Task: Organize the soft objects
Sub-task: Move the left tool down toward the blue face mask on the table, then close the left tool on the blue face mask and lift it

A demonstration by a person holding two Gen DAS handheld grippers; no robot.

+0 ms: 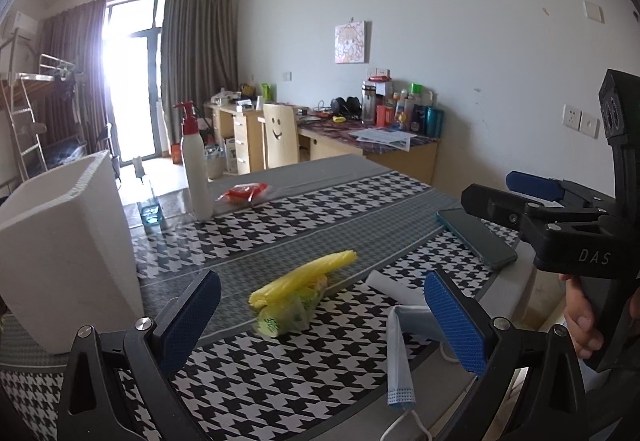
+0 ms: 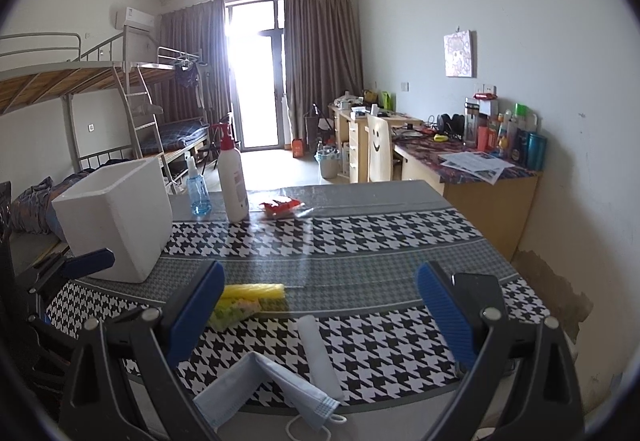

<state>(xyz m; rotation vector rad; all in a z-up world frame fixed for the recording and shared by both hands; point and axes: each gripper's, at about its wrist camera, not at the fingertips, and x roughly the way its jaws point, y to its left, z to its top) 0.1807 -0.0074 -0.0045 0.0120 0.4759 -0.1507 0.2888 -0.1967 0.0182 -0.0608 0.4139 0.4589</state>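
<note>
A yellow roll of plastic bags with a crumpled yellow-green bag lies on the houndstooth table; it also shows in the right wrist view. A blue face mask lies folded at the near edge beside a white roll. A white foam box stands at the left. My left gripper is open above the bags. My right gripper is open above the mask and white roll; it shows at the right in the left wrist view.
A white pump bottle, a blue spray bottle and a red packet stand at the table's far side. A dark phone lies at the right edge. A cluttered desk is beyond.
</note>
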